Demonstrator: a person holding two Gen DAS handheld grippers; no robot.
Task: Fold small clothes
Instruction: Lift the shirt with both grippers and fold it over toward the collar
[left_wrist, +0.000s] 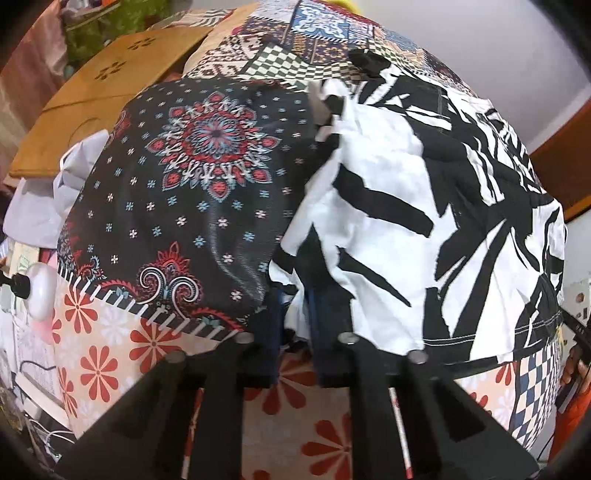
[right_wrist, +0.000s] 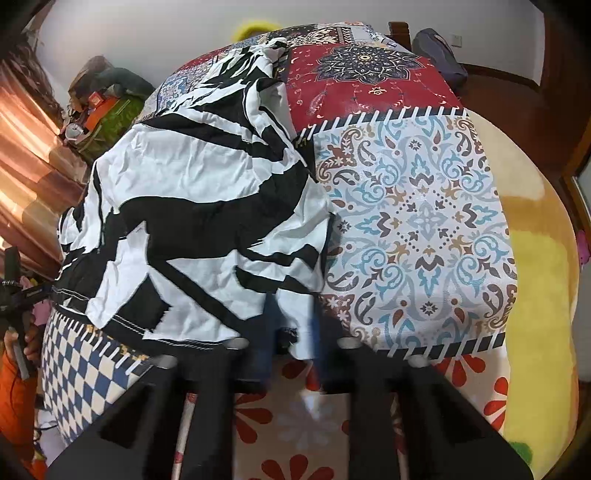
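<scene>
A black-and-white patterned garment (left_wrist: 424, 206) lies crumpled on the patchwork tablecloth (left_wrist: 177, 192). It also shows in the right wrist view (right_wrist: 192, 206). My left gripper (left_wrist: 293, 332) is shut on the garment's near left edge. My right gripper (right_wrist: 291, 332) is shut on the garment's near right corner. Both hold the hem just above the cloth near the table's front edge. The garment's far end (right_wrist: 273, 48) reaches toward the back of the table.
A wooden board (left_wrist: 107, 92) lies at the back left. White cloth (left_wrist: 48, 199) is bunched at the left edge. A yellow blanket (right_wrist: 535, 258) lies to the right of the tablecloth. A dark bag (right_wrist: 439, 51) sits at the far right.
</scene>
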